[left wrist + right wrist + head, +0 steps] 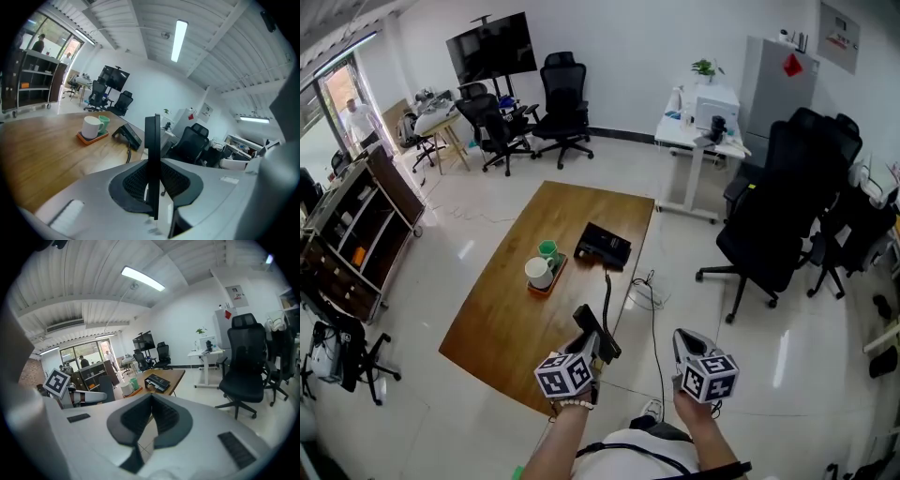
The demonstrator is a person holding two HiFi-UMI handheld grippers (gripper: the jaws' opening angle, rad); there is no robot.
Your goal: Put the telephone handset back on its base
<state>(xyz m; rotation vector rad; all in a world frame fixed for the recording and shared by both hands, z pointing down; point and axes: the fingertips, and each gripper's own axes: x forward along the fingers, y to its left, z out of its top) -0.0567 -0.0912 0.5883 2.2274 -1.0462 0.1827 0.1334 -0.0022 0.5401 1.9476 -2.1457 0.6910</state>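
Head view gives us the surroundings. Ahead of both tongs stands the wooden bench (502, 319). On it, ahead and a little left of the left tongs (592, 347), an orange tray (555, 278) carries a white mug (538, 272) and a green cup (547, 249). Black office chairs (773, 220) stand ahead and to the right of the right tongs (682, 339), well apart from the bench. A white desk (698, 131) stands farther ahead, and a shelf unit (356, 225) stands far off to the left of the left tongs.

We see the left tongs clamped on the black handset (586, 317), which stands upright and edge-on between the pads. The phone base (602, 246) lies ahead of the left tongs on the bench, just right of the tray and apart from it, and well apart from the handset. A dark cord (607, 291) runs from the base back toward the left tongs, near the bench's right edge. The right tongs have their pads pressed together with nothing between them. They hang just right of the left tongs, above the floor (712, 300) beside the bench.

Only the left gripper view shows the pads pressing both faces of the handset. Only the right gripper view shows the left tongs from the side, off to its left. Only the head view shows the cord's path and both tongs at once.
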